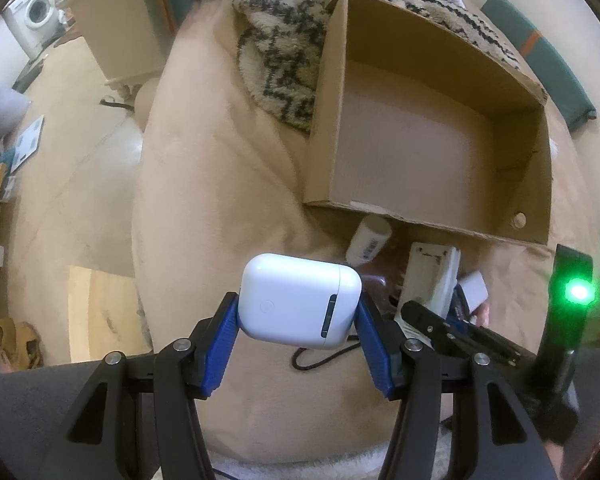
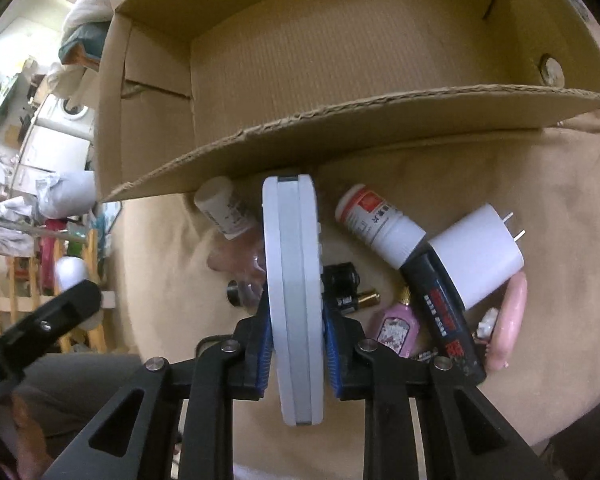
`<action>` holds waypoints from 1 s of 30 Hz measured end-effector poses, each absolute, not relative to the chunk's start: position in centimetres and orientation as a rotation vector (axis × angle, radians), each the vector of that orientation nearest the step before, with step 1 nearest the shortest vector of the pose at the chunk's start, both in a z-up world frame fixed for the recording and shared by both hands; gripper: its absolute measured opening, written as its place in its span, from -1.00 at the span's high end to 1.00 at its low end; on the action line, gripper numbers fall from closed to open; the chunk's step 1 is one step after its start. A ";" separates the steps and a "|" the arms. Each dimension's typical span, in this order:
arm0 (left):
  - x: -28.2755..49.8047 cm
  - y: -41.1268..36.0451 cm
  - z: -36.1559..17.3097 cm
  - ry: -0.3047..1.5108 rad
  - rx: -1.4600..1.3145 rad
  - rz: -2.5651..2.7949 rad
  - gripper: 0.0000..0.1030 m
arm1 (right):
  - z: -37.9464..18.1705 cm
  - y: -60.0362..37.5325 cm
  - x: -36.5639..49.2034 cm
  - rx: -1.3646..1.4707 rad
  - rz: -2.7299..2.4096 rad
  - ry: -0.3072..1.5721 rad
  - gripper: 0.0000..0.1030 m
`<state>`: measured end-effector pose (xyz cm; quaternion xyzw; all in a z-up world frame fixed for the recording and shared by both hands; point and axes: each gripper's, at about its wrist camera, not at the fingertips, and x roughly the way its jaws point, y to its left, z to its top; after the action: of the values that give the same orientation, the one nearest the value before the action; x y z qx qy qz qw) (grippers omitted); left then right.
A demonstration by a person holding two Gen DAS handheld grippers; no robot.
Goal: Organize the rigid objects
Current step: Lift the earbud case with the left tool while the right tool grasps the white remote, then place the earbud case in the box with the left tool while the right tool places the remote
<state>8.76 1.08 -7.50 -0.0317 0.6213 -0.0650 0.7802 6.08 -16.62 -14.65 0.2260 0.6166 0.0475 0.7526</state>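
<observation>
My left gripper (image 1: 298, 306) is shut on a white earbuds case (image 1: 300, 300) and holds it above the beige bed cover, in front of an open cardboard box (image 1: 532, 184). My right gripper (image 2: 296, 316) is shut on a flat white remote-like device (image 2: 294, 300), held on edge just before the box's near wall (image 2: 340, 136). The right gripper and the device also show in the left wrist view (image 1: 428, 280). Loose items lie by the box: a white bottle (image 2: 380, 224), a white charger plug (image 2: 476, 252), a black marker (image 2: 444, 312), a pink bottle (image 2: 394, 326).
A patterned rug (image 1: 284, 52) lies behind the box's left side. Another white bottle (image 2: 224, 212), a small black part (image 2: 342, 280) and a pink soap-like object (image 2: 510, 316) lie among the items. A black cable (image 1: 320, 360) lies under the left gripper. The floor (image 1: 60, 140) drops away left.
</observation>
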 end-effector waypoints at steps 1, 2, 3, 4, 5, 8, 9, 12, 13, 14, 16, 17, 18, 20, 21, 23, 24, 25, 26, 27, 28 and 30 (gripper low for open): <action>8.8 1.1 -7.5 1.339 -0.063 -0.131 -0.05 | -14.5 -16.5 6.0 0.481 0.106 1.340 0.55; 8.8 1.2 -7.6 1.336 -0.056 -0.120 -0.05 | -14.3 -16.4 6.0 0.470 0.110 1.339 0.55; 8.8 1.4 -7.7 1.336 -0.053 -0.110 -0.05 | -14.1 -16.5 5.7 0.460 0.111 1.339 0.55; 8.8 1.6 -7.7 1.336 -0.055 -0.105 -0.05 | -13.9 -16.6 5.4 0.457 0.111 1.335 0.55; 8.9 1.8 -7.8 1.339 -0.061 -0.100 -0.05 | -13.7 -16.9 5.1 0.464 0.111 1.330 0.55; 9.0 2.0 -7.9 1.342 -0.072 -0.090 -0.05 | -13.3 -18.2 4.0 0.500 0.126 1.323 0.55; 9.0 2.0 -7.8 1.340 -0.072 -0.090 -0.05 | -13.0 -18.5 3.8 0.510 0.138 1.322 0.55; 9.0 1.7 -7.6 1.322 -0.059 -0.083 -0.05 | -12.1 -19.9 3.0 0.532 0.174 1.312 0.55; 8.9 1.6 -7.5 1.312 -0.052 -0.080 -0.05 | -11.7 -20.4 2.8 0.537 0.188 1.307 0.55; 8.9 1.6 -7.3 1.300 -0.040 -0.075 -0.05 | -11.3 -21.0 2.2 0.538 0.197 1.298 0.55; 8.7 1.6 -7.1 1.280 -0.015 -0.057 -0.05 | -10.1 -21.6 1.9 0.548 0.216 1.275 0.55; 8.7 1.7 -7.1 1.276 -0.012 -0.048 -0.05 | -9.3 -22.2 1.5 0.559 0.227 1.258 0.55; 8.7 1.9 -7.1 1.273 -0.013 -0.040 -0.05 | -8.8 -22.6 1.5 0.565 0.236 1.240 0.55; 8.8 2.4 -7.2 1.273 -0.023 -0.018 -0.05 | -7.3 -23.8 0.9 0.577 0.258 1.193 0.55; 8.8 2.7 -7.2 1.273 -0.034 -0.004 -0.05 | -6.6 -24.5 0.8 0.581 0.268 1.167 0.55; 9.0 3.1 -7.2 1.269 -0.048 0.015 -0.05 | -5.4 -25.4 0.7 0.570 0.276 1.122 0.55; 9.0 3.2 -7.1 1.262 -0.052 0.026 -0.05 | -5.0 -26.0 0.7 0.562 0.278 1.100 0.55; 9.1 3.3 -7.0 1.255 -0.054 0.033 -0.05 | -4.5 -26.7 0.9 0.558 0.281 1.071 0.55; 9.1 3.4 -6.9 1.245 -0.051 0.041 -0.05 | -4.1 -27.2 1.2 0.565 0.283 1.050 0.55; 9.1 3.4 -6.8 1.238 -0.048 0.047 -0.05 | -3.8 -27.9 1.5 0.576 0.284 1.034 0.55; 9.2 3.4 -6.7 1.232 -0.041 0.053 -0.05 | -3.5 -28.5 1.9 0.586 0.284 1.019 0.55; 9.4 3.4 -6.4 1.225 -0.042 0.063 -0.05 | -2.9 -29.6 2.9 0.600 0.288 0.988 0.55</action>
<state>9.41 3.43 -6.40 -0.0196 0.5747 0.0298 0.8176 2.87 -29.62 -2.92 0.2826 0.4651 0.1357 0.8279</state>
